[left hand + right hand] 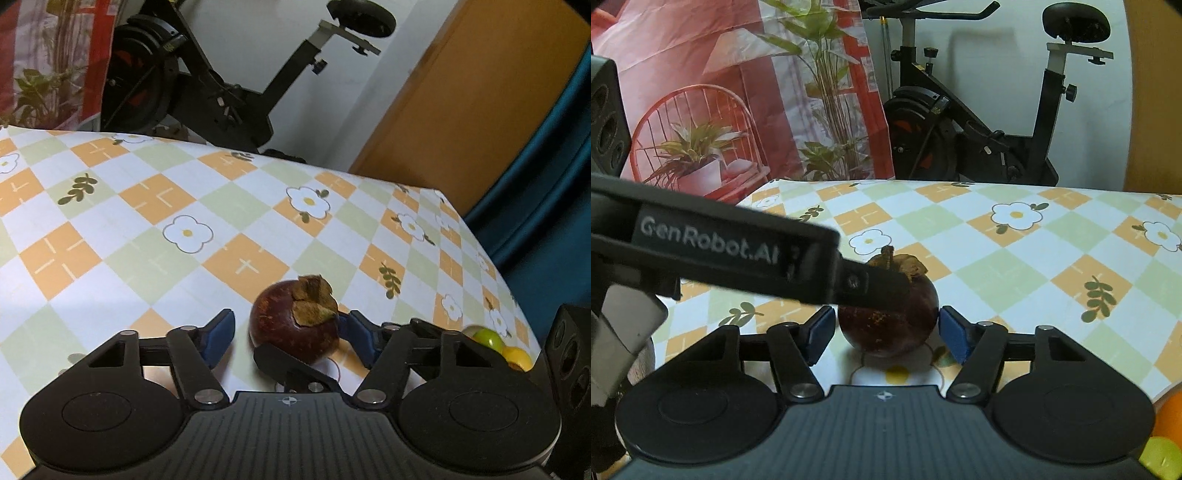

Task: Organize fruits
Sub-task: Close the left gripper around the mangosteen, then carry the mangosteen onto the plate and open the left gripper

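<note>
Mangosteen (pixel 293 325) sitting between both sets of jaws on the checkered tablecloth (pixel 147 229)

Low centre of both wrist views: the dark purple fruit with its dry brown cap rests on the flower-print cloth. Left gripper (pixel 290 334) is spread, its left blue pad clearly off the fruit and the right one just at the skin. Right gripper (pixel 886 332) has a blue pad close on each side, can't tell if they actually press. One black finger of the left gripper crosses the right view from the left edge and ends over the top of the fruit. Green and yellow fruits (pixel 498 345) peek in at the right edge, exercise bike (pixel 979 122) behind the table
</note>
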